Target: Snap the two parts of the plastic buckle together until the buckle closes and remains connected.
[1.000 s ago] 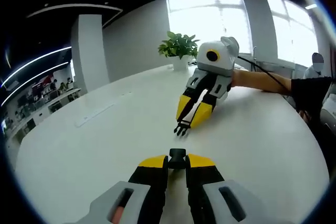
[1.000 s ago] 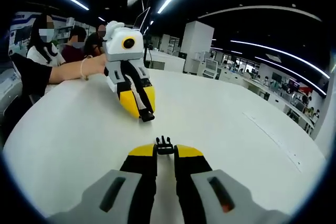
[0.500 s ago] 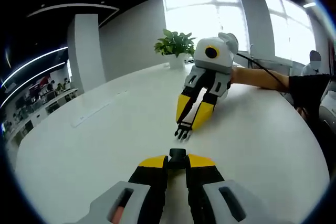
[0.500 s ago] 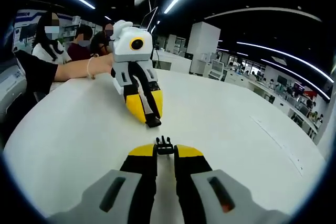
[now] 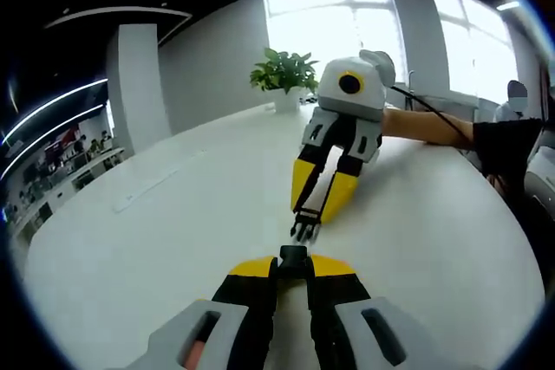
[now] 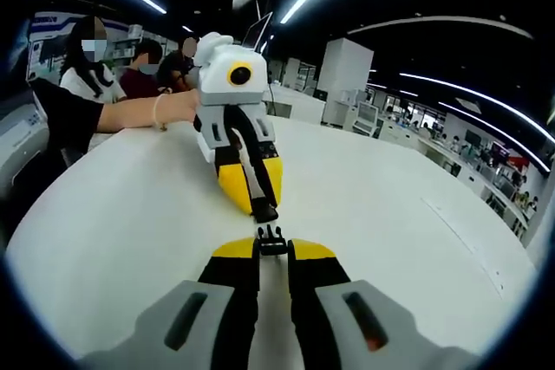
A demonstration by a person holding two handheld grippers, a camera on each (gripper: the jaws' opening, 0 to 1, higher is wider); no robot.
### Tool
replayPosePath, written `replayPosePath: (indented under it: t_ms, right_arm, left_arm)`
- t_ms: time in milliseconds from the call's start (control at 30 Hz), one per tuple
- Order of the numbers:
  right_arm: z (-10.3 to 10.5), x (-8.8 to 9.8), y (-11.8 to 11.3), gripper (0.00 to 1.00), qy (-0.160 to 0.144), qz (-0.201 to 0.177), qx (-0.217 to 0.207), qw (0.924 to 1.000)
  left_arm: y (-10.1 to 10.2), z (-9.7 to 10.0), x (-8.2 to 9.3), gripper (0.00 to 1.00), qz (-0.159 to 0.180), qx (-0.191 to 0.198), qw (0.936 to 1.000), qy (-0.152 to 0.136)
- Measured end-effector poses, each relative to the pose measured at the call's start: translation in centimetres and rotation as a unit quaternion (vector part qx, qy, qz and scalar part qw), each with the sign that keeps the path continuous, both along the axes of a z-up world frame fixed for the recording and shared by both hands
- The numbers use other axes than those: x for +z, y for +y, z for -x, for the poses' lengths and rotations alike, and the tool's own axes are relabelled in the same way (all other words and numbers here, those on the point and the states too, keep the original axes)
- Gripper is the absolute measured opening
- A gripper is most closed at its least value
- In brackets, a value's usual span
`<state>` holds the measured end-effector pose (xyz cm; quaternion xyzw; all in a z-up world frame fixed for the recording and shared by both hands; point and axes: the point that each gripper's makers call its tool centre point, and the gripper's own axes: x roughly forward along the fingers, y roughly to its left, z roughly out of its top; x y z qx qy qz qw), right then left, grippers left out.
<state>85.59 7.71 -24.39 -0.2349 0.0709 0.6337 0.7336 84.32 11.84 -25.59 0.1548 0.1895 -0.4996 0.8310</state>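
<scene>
Above the white bench (image 5: 130,249), I hold the buckle socket (image 5: 293,256) pinched in my left gripper (image 5: 293,268) and the pronged half (image 6: 271,239) in my right gripper (image 6: 273,251), tips nearly meeting, the snap itself not yet made.

White round table (image 5: 156,240); potted plant (image 5: 284,80) at far edge.

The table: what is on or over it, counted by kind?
Buckle halves: 2, the pronged one in the right tool, the socket one in the left tool
Handheld tools: 2
Potted plants: 1
Total: 5
</scene>
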Motion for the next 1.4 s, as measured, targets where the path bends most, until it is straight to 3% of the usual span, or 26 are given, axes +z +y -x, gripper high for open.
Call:
replayPosePath:
  t_ms: [1400]
  right_arm:
    - [1.6,-0.3,0.5,0.13,-0.003,0.006,0.041,0.9991]
  left_arm:
    - [-1.0,1.4,0.2,0.13,-0.008,-0.043,0.999,-0.008]
